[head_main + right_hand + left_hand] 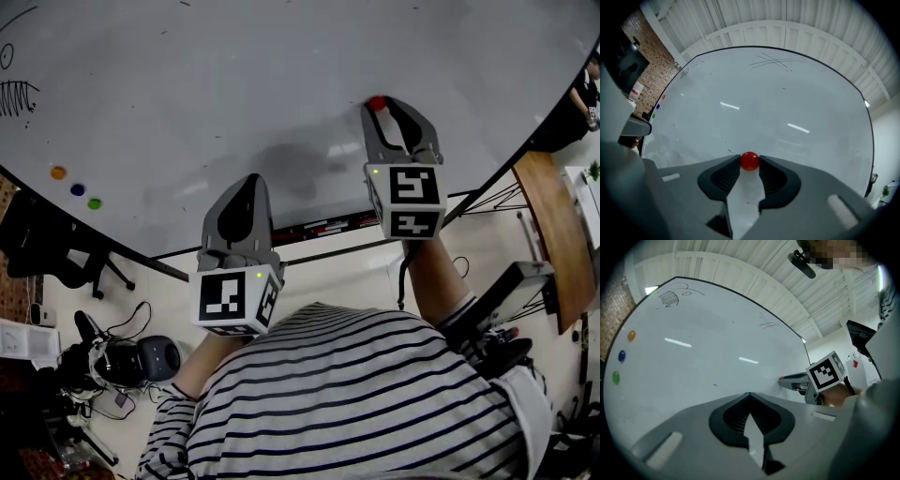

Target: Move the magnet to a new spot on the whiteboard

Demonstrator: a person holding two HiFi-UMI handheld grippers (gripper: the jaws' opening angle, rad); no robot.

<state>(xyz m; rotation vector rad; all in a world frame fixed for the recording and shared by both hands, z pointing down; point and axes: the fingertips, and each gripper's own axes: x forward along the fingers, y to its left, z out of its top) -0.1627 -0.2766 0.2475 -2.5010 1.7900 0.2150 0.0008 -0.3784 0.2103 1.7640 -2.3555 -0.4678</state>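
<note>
A small red magnet [377, 103] [750, 161] sits against the whiteboard [216, 84], at its lower right. My right gripper [379, 109] [750, 162] is shut on it, both pads pressing its sides, tips at the board. The left gripper view shows that gripper from the side [788, 379], its nose on the board. My left gripper [246, 180] [750, 394] is lower and to the left, close to the board's bottom edge. Its jaws meet with nothing between them.
Orange [58, 172], blue [78, 188] and green [94, 203] magnets stick in a row at the board's lower left. Pen scribbles [17, 97] mark the far left. A marker ledge [323, 227] runs under the board. A wooden table [553, 234] stands at the right.
</note>
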